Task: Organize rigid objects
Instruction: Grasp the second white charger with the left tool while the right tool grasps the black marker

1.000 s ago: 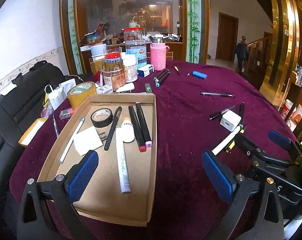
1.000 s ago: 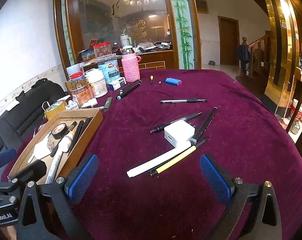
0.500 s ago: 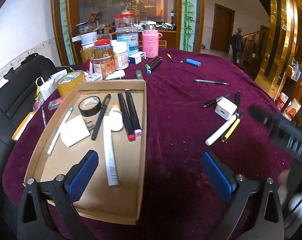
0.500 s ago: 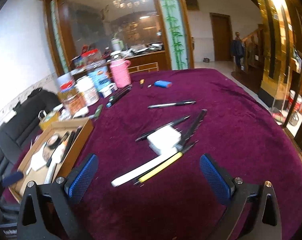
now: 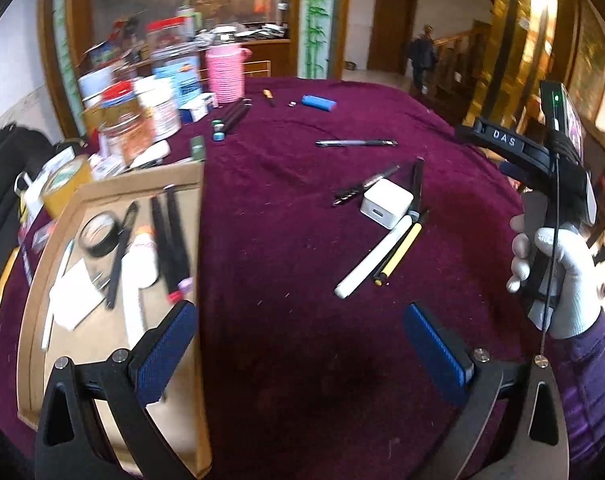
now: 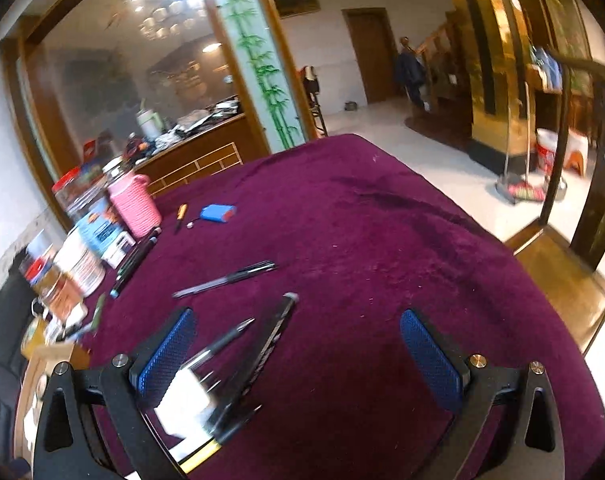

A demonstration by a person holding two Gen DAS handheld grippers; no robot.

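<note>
A cardboard tray (image 5: 38,280) lies at the left and holds several pens, a black tape roll (image 5: 98,234) and a white pad. Right of it on the purple cloth lie a white charger cube (image 5: 386,208), a white marker (image 5: 372,258), a yellow pencil (image 5: 398,254) and black pens. My left gripper (image 5: 300,354) hangs open over bare cloth beside the tray. My right gripper (image 6: 298,352) is open and low over the cloth. The charger cube (image 6: 186,396) and two black pens (image 6: 270,340) lie by its left finger. Nothing is held.
Jars, a pink bottle (image 5: 224,76) and a tape roll crowd the table's far left. A black pen (image 5: 356,143) and a blue lighter (image 5: 318,102) lie farther back. A gloved hand (image 5: 562,276) holds the right gripper's handle at the right edge. A person stands by the far stairs.
The right gripper moved forward and dropped toward the charger and pens, which now sit by its left finger. The left gripper swung right, off the tray. Both stayed open.
</note>
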